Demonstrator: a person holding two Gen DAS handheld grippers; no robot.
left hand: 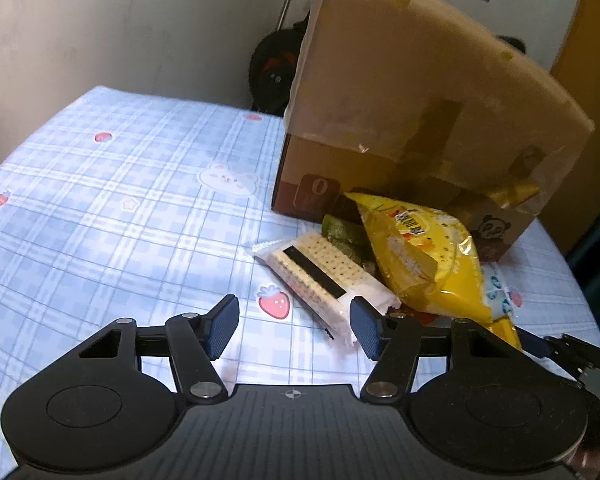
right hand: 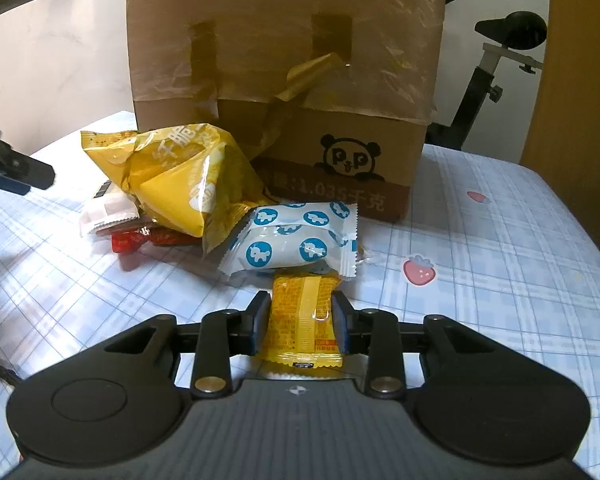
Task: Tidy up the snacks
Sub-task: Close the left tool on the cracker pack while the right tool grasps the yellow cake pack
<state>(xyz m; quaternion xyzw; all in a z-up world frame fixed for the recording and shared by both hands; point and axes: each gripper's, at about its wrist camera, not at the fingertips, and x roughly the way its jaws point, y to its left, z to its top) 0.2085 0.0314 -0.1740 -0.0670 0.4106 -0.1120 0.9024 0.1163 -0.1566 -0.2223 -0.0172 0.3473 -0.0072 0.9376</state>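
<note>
In the right wrist view my right gripper (right hand: 301, 322) is shut on a small yellow packet (right hand: 296, 300), a blue pad pressing each long side. Just beyond it lies a white packet with blue unicorn dots (right hand: 292, 240), then a big yellow snack bag (right hand: 180, 184) over a red packet (right hand: 132, 242). My left gripper (left hand: 294, 328) stands open low over the tablecloth. The near end of a white cracker packet with a black stripe (left hand: 320, 276) lies just inside its right pad (left hand: 364, 328), the left pad clear of it. A green packet (left hand: 340, 232) peeks out behind the big yellow snack bag (left hand: 420, 256).
A taped cardboard box with a panda logo (right hand: 284, 80) stands behind the snack pile; it is the same cardboard box (left hand: 400, 100) in the left wrist view. The table carries a blue plaid cloth with strawberries (left hand: 120, 200). An exercise bike (right hand: 496, 60) stands behind the table at the right.
</note>
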